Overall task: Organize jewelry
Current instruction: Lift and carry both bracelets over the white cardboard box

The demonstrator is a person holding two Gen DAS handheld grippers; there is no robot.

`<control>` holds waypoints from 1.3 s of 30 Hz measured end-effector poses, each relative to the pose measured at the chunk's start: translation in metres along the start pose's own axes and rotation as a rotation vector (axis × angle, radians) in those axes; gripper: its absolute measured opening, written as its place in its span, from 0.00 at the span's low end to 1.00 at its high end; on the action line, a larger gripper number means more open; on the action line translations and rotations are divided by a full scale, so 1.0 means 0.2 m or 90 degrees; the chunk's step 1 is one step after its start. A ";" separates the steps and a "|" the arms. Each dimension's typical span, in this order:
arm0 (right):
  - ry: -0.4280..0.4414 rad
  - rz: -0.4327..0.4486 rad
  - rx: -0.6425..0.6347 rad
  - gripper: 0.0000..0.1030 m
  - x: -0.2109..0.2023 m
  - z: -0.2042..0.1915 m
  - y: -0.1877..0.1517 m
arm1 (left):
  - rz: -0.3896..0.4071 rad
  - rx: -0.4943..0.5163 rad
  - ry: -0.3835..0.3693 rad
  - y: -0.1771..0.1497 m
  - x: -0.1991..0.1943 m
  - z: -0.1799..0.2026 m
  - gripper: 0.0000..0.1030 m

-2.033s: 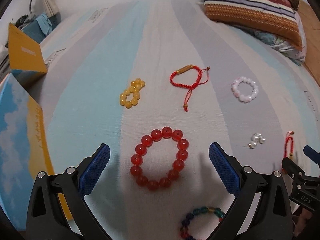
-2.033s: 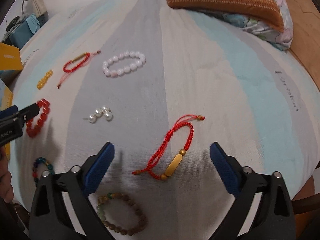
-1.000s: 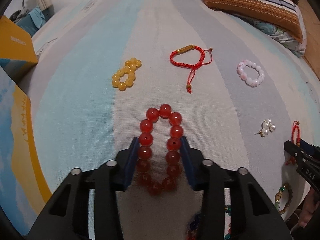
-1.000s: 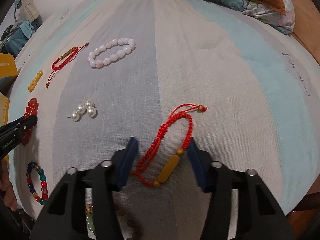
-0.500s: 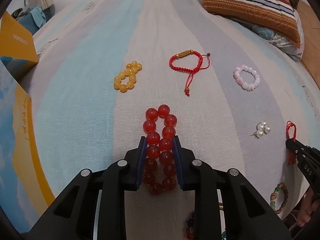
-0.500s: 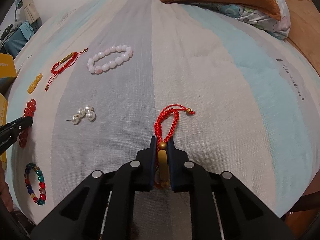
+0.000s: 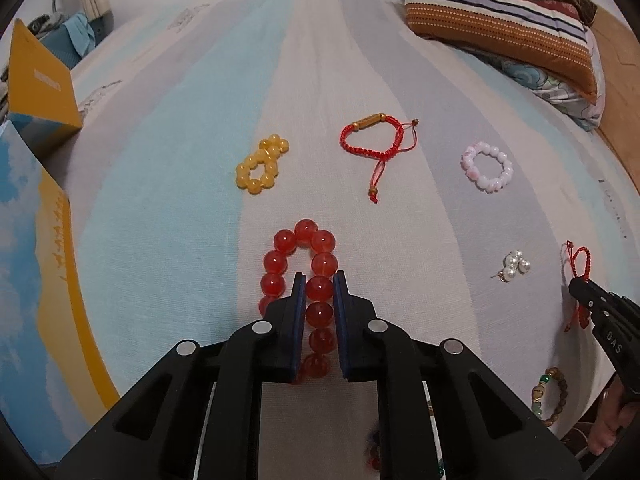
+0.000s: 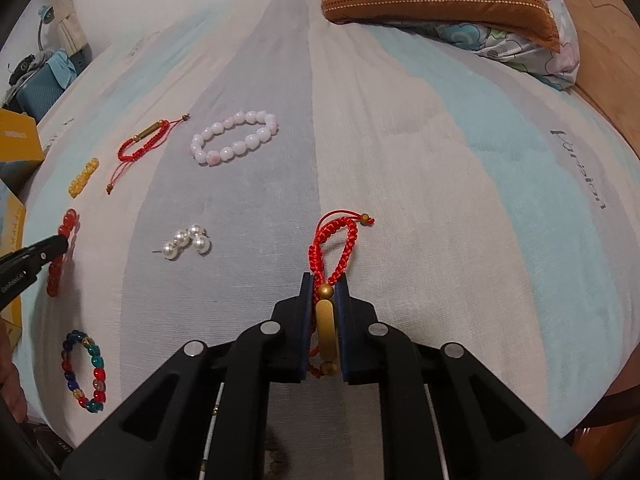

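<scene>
My left gripper (image 7: 319,280) is shut on one side of the red bead bracelet (image 7: 301,236), whose other side hangs outside the left finger. My right gripper (image 8: 324,280) is shut on the red cord bracelet with a gold tube bead (image 8: 334,236); its loop sticks out ahead. On the striped bedsheet lie a yellow bead bracelet (image 7: 262,163), a second red cord bracelet (image 7: 376,138), a pink bead bracelet (image 7: 487,166), pearl earrings (image 7: 514,265) and a multicoloured bead bracelet (image 8: 85,371). The right gripper shows at the right edge of the left wrist view (image 7: 578,286).
A yellow and blue box (image 7: 38,240) stands at the left, with its lid (image 7: 40,80) behind. A striped pillow (image 7: 496,20) lies at the far right. A brown and green bead bracelet (image 7: 552,396) lies near the bed's front edge.
Both grippers went from wide open to shut. The left one closed on the red bead bracelet, now pinching one side only. The right one closed on the red cord bracelet.
</scene>
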State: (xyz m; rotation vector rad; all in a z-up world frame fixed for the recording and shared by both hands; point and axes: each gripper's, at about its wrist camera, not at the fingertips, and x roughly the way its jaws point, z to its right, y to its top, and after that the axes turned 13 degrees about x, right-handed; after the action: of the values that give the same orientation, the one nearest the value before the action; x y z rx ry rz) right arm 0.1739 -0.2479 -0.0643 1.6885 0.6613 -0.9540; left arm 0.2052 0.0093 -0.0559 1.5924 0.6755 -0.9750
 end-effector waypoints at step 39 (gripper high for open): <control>0.012 0.043 -0.048 0.10 -0.36 -0.28 0.24 | 0.080 -0.021 0.010 0.14 -0.61 -0.15 0.13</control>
State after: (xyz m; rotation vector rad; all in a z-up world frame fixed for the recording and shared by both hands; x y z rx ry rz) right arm 0.1887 -0.2080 0.0291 1.6444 0.6407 -0.8560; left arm 0.1757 0.0393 0.0651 1.5947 0.5923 -0.8561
